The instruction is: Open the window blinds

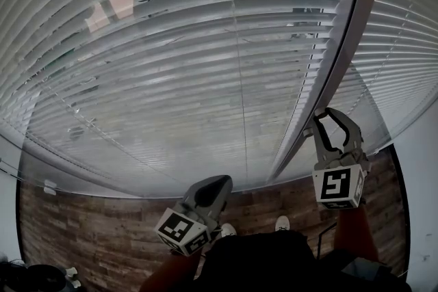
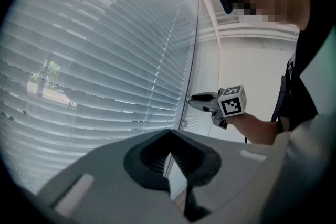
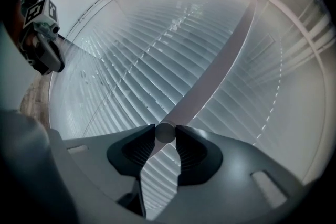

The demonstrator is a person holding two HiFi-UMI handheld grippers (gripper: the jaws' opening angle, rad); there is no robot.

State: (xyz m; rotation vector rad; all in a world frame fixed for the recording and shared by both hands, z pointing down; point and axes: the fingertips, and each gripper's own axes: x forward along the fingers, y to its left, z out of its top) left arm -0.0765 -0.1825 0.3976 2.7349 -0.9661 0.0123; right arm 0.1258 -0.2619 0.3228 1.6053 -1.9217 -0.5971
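Right claw (image 3: 166, 135) clamps blind wand (image 3: 210, 75) end; left claw (image 2: 169, 139) closed, empty.

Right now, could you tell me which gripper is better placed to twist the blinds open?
Right. The right gripper has its jaws shut on the end of the tilt wand; the left gripper hangs low, away from it, holding nothing.

the white slatted blinds (image 1: 171, 65) are hanging fully lowered, slats tilting mostly shut; their grey wand (image 3: 210, 76) is sitting pinched in the right gripper (image 3: 166, 136).
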